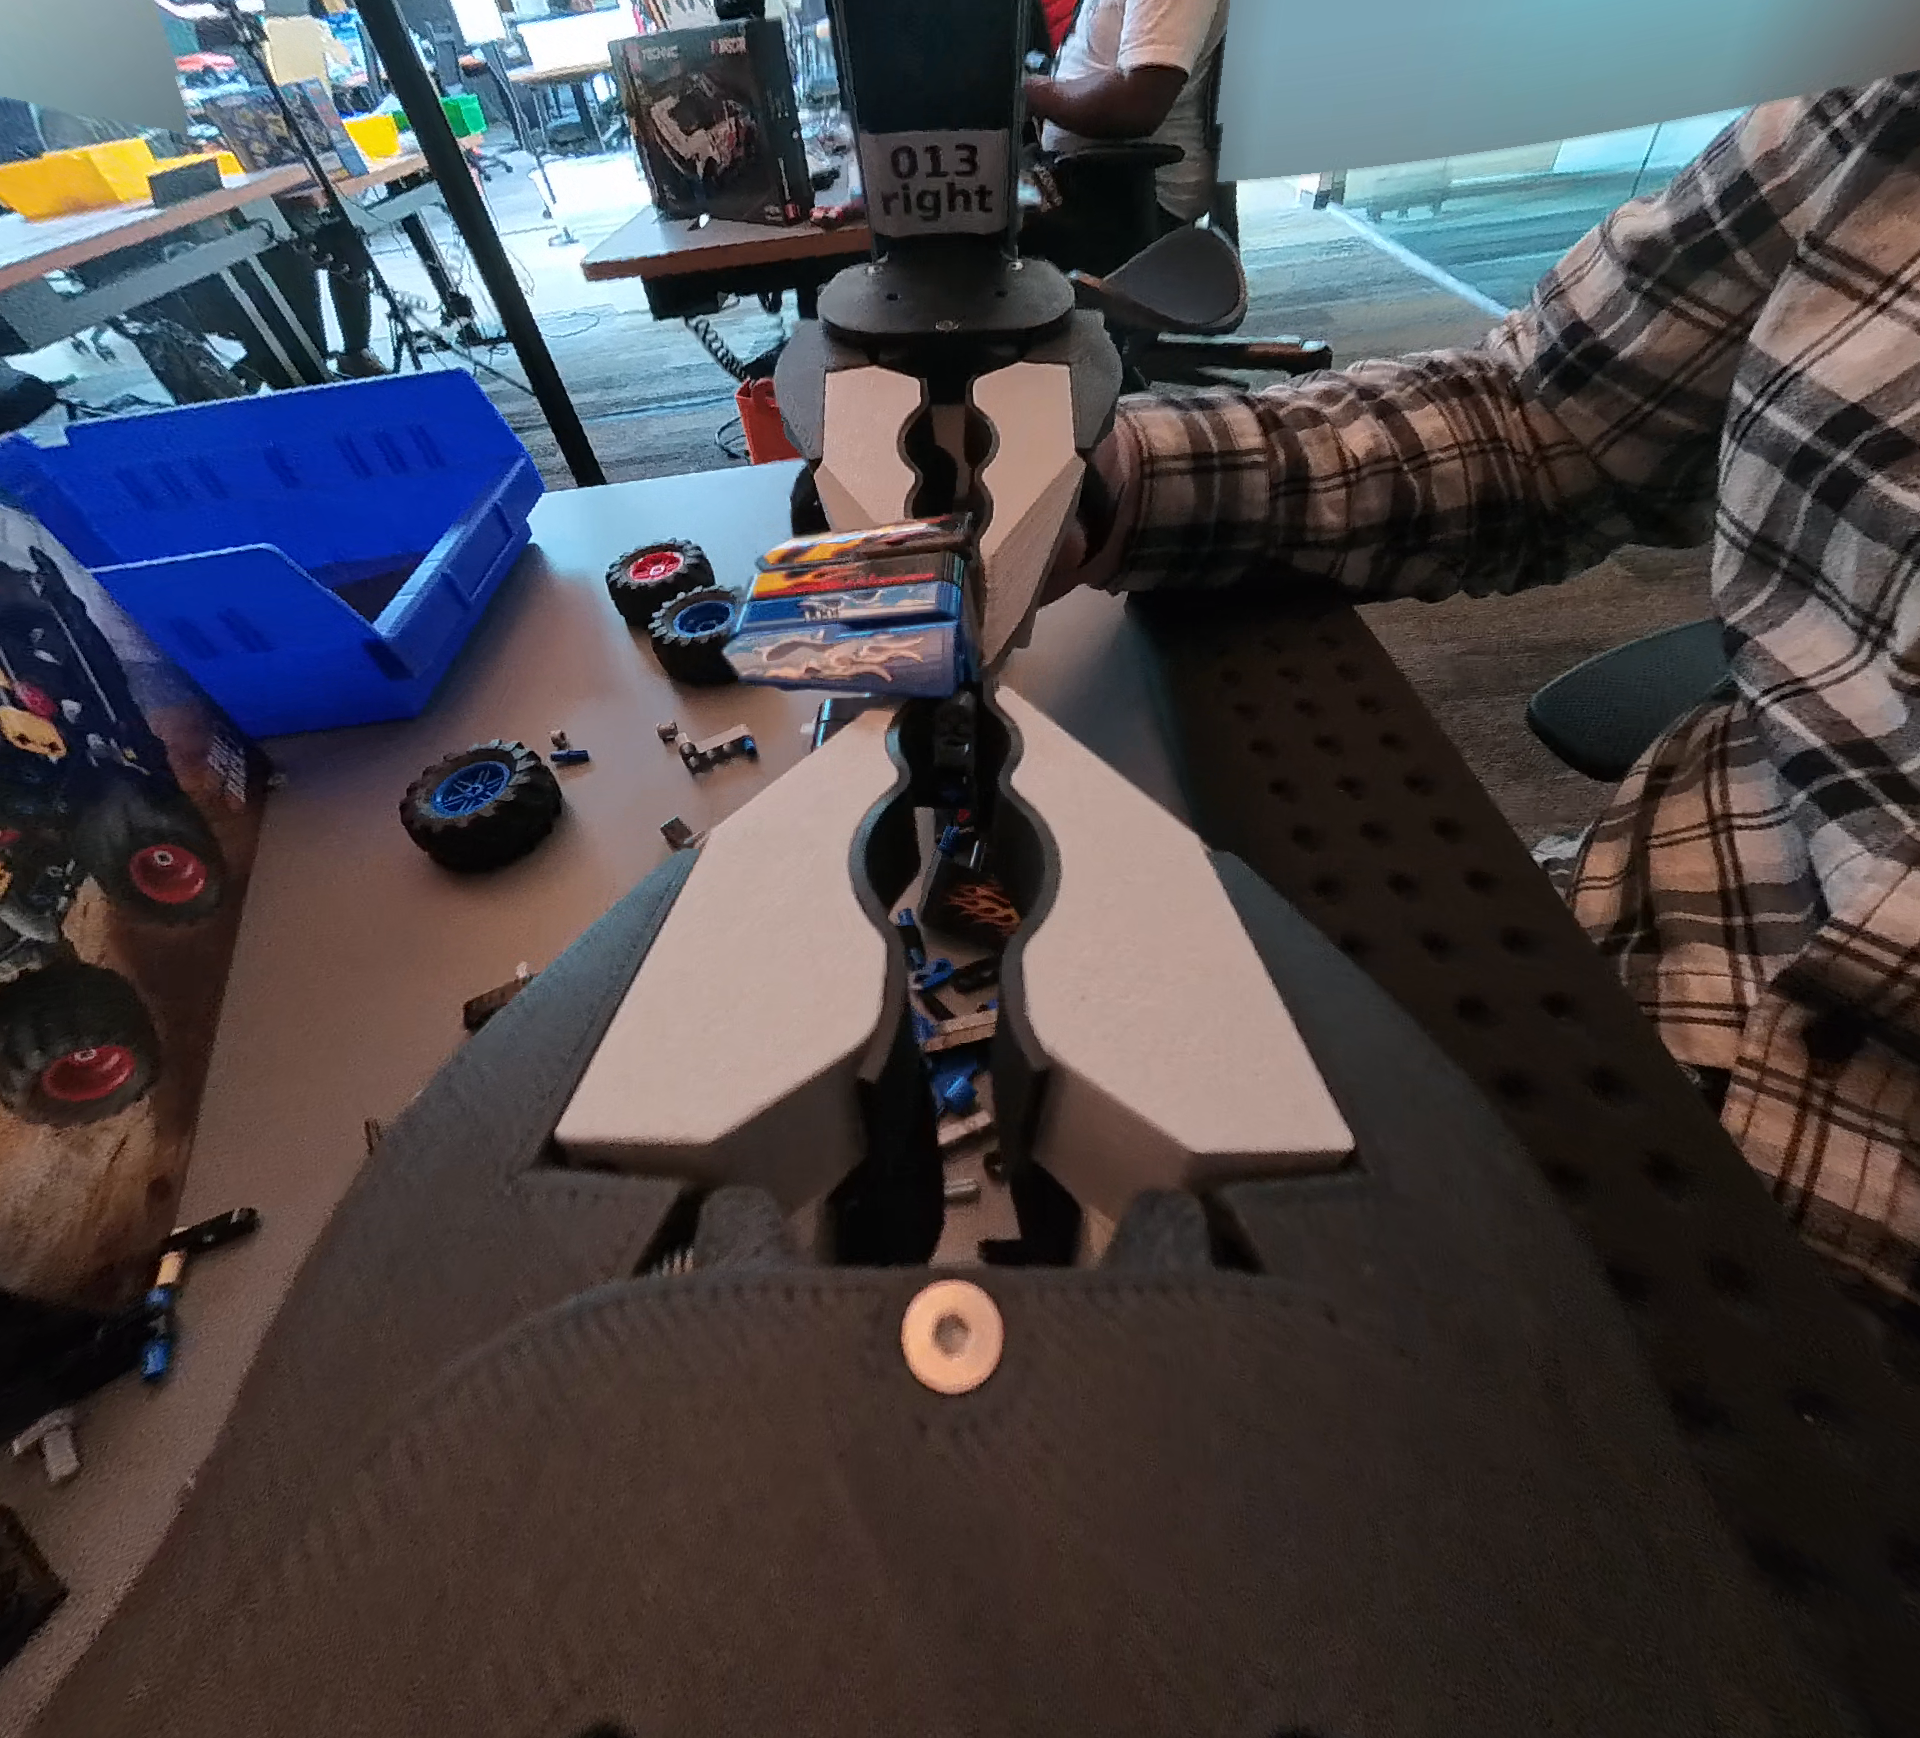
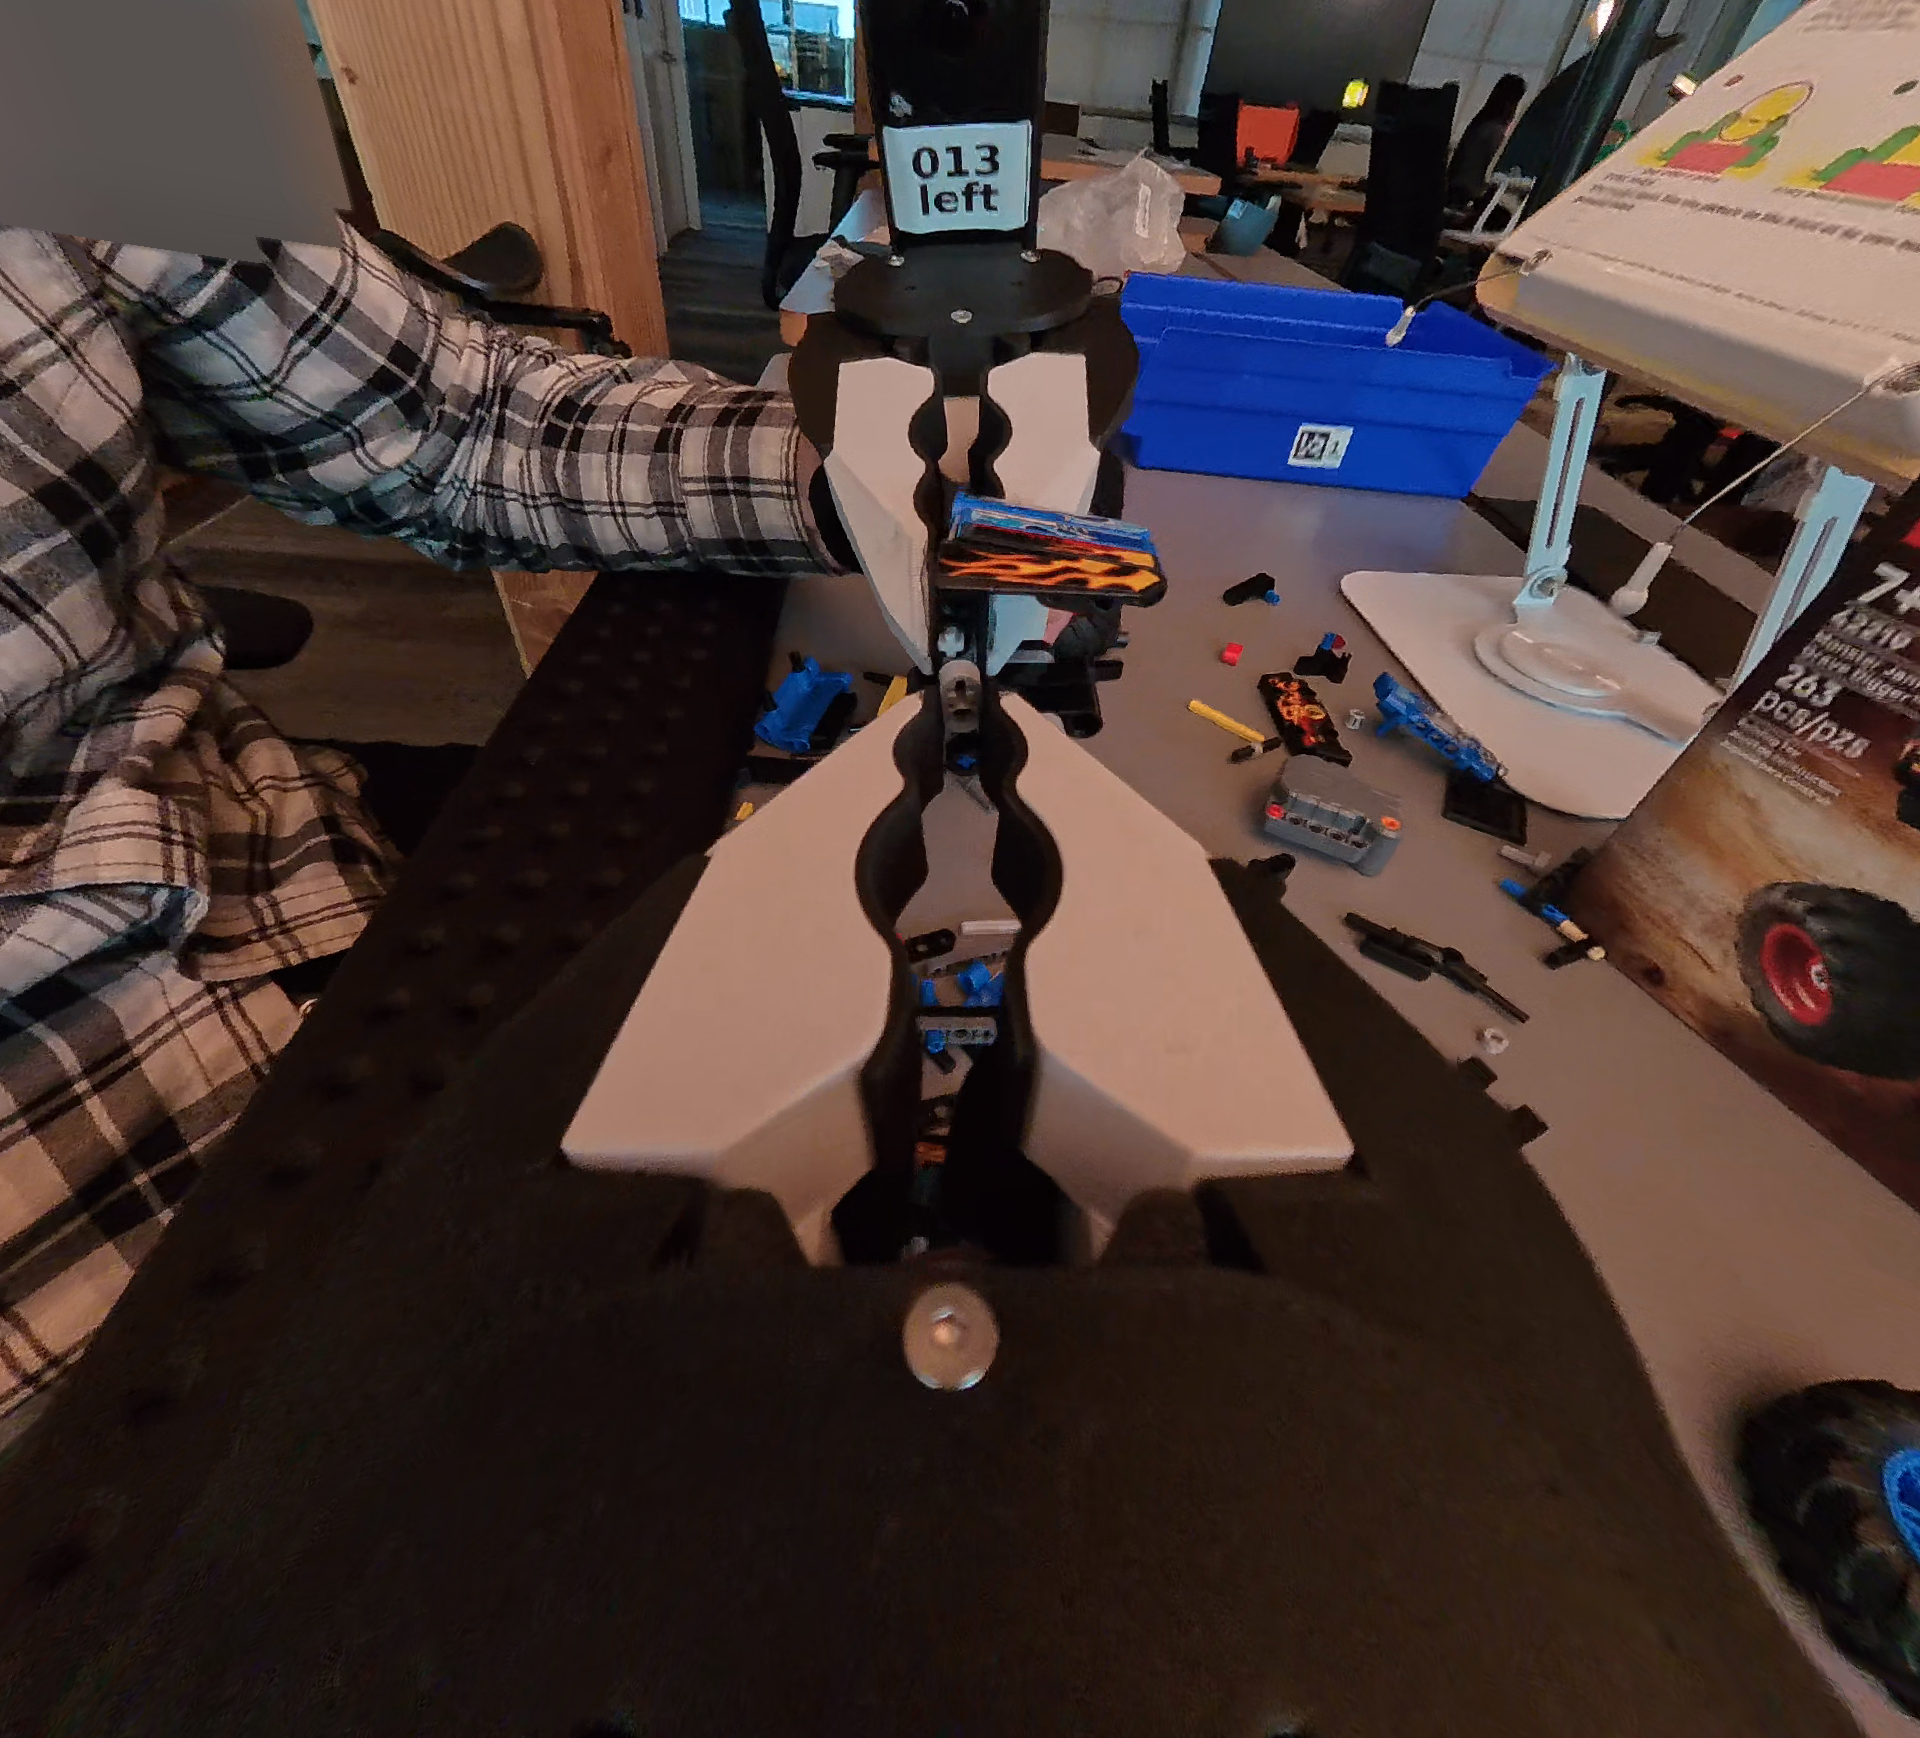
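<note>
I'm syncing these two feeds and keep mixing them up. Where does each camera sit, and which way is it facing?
Left wrist view: sits on the left claw, looking along its fingers at the right claw opposite, above the grey table with the wheels and blue bin; a plaid sleeve shows.
Right wrist view: sits on the right claw, facing the left claw, with the white stand to the side; a plaid sleeve shows.
Shared: the flame-patterned toy part between the claws, the bin, the table.

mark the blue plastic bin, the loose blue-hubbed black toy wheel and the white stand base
blue plastic bin (image 1: 312, 608): left wrist view, front wall
loose blue-hubbed black toy wheel (image 1: 480, 789): left wrist view, blue hub
white stand base (image 2: 1455, 639): right wrist view, flat top
</note>
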